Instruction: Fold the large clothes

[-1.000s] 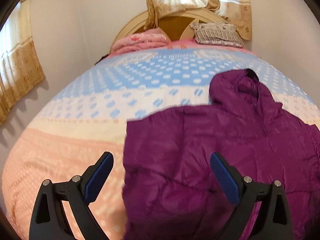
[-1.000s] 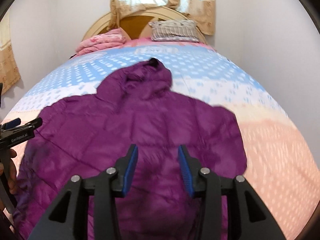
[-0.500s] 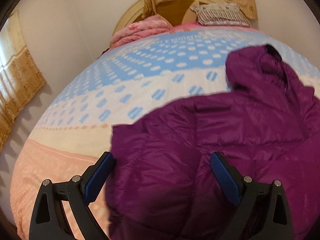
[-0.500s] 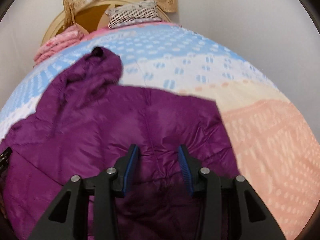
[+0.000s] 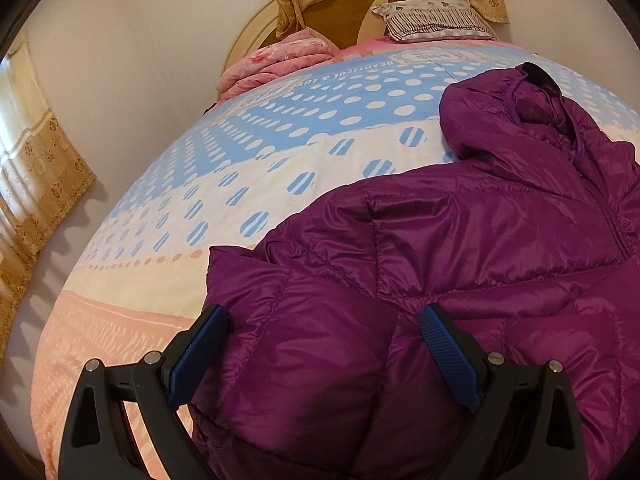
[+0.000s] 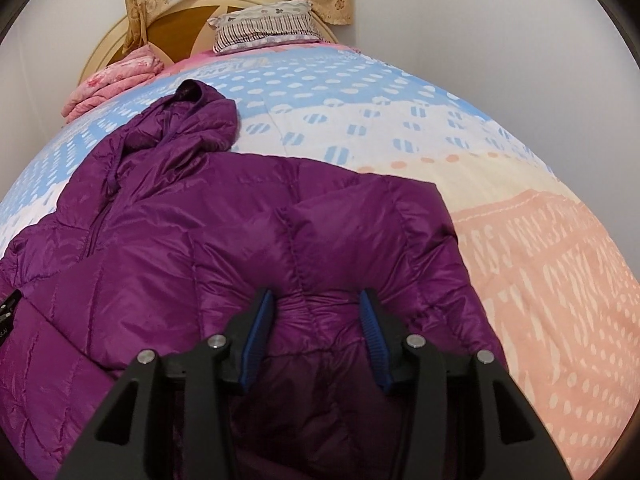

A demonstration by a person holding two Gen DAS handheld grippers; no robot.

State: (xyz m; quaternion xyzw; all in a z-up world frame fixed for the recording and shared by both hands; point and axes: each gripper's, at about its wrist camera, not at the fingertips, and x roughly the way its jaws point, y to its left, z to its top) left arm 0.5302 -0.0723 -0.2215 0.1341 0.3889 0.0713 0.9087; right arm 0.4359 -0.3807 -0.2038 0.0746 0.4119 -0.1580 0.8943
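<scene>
A purple hooded puffer jacket (image 5: 460,248) lies spread front-up on the bed, hood toward the headboard. In the left wrist view my left gripper (image 5: 324,328) is wide open, low over the jacket's left sleeve edge, with fabric bulging between the fingers. In the right wrist view the jacket (image 6: 224,232) fills the lower left. My right gripper (image 6: 316,308) is partly open over the right sleeve, and a puffed ridge of fabric sits between its blue pads. A bit of the left gripper (image 6: 8,312) shows at the left edge.
The bed has a blue, white and peach dotted cover (image 5: 224,184). A folded pink quilt (image 5: 276,60) and a striped pillow (image 5: 432,20) lie by the round headboard. Walls stand close on both sides, with curtains (image 5: 36,184) on the left.
Both grippers have come down closer to the jacket and swung outward, left over the left sleeve and right over the right sleeve. The jaw openings look unchanged.
</scene>
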